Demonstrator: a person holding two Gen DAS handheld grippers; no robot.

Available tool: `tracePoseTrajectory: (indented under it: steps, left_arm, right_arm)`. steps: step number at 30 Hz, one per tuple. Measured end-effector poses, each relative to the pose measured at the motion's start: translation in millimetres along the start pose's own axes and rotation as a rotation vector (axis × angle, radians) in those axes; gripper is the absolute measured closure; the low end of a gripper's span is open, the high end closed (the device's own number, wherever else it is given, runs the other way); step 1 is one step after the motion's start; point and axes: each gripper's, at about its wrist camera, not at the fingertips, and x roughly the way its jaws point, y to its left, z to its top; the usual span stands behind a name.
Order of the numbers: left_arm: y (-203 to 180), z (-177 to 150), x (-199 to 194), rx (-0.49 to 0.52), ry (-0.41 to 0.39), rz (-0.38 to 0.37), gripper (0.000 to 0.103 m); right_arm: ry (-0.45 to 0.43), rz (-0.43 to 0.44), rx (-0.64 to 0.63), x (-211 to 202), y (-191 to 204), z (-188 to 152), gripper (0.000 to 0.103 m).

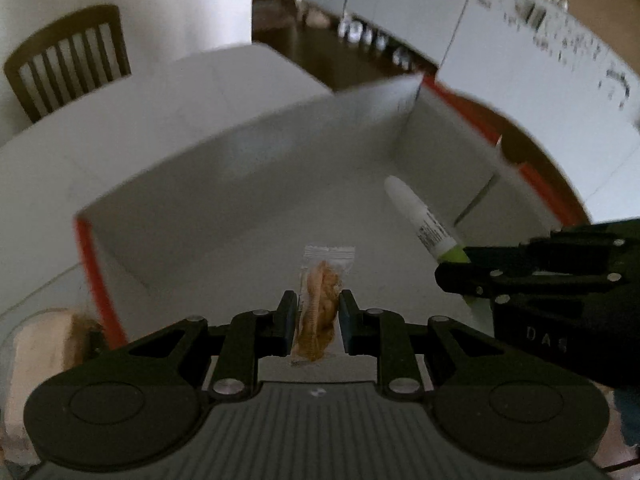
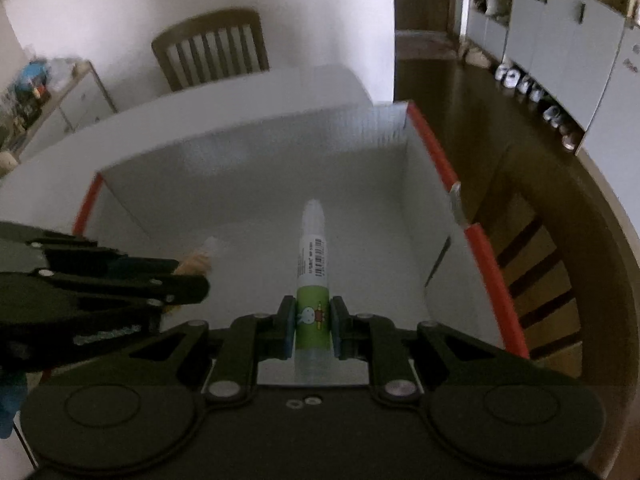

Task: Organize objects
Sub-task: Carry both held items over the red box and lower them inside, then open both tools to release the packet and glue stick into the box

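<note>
My left gripper point(image 1: 319, 309) is shut on a small clear packet with a brown snack inside point(image 1: 320, 300), held over the open white box with red-edged sides point(image 1: 248, 152). My right gripper point(image 2: 313, 318) is shut on a white tube with a green label point(image 2: 313, 264), also above the box's inside point(image 2: 248, 168). In the left wrist view the tube point(image 1: 424, 220) and the right gripper point(image 1: 460, 270) come in from the right. In the right wrist view the left gripper point(image 2: 196, 280) and its packet point(image 2: 196, 262) show at the left.
The box stands on a white table point(image 1: 120, 120). One wooden chair point(image 2: 212, 50) stands behind the table, another point(image 2: 536, 264) to the box's right. A pale block point(image 1: 40, 344) lies left of the box. White cabinets point(image 2: 560, 40) line the far wall.
</note>
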Motion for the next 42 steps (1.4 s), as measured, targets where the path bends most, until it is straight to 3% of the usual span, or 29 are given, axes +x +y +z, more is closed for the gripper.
tracePoseTrajectory:
  steps: [8, 16, 21, 22, 34, 42]
  left_arm:
    - [-3, 3, 34, 0.008, 0.128, 0.023, 0.082]
    - [1, 2, 49, -0.043, 0.203, 0.033, 0.082]
    - [2, 6, 51, -0.034, 0.211, 0.029, 0.082]
    - [2, 7, 51, -0.036, 0.211, 0.029, 0.082]
    - [5, 6, 28, -0.051, 0.13, 0.009, 0.074]
    - [2, -2, -17, -0.008, 0.039, -0.01, 0.074]
  right_arm:
    - [0.099, -0.011, -0.075, 22, 10, -5, 0.086]
    - [0.144, -0.024, -0.089, 25, 14, -7, 0.086]
    - [0.148, -0.011, -0.085, 23, 10, -5, 0.084]
    - [0.146, -0.004, -0.084, 21, 8, -6, 0.08]
    - [0.073, 0.044, -0.082, -9, -6, -4, 0.073]
    - [-0.002, 0.078, -0.092, -45, -8, -5, 0.069]
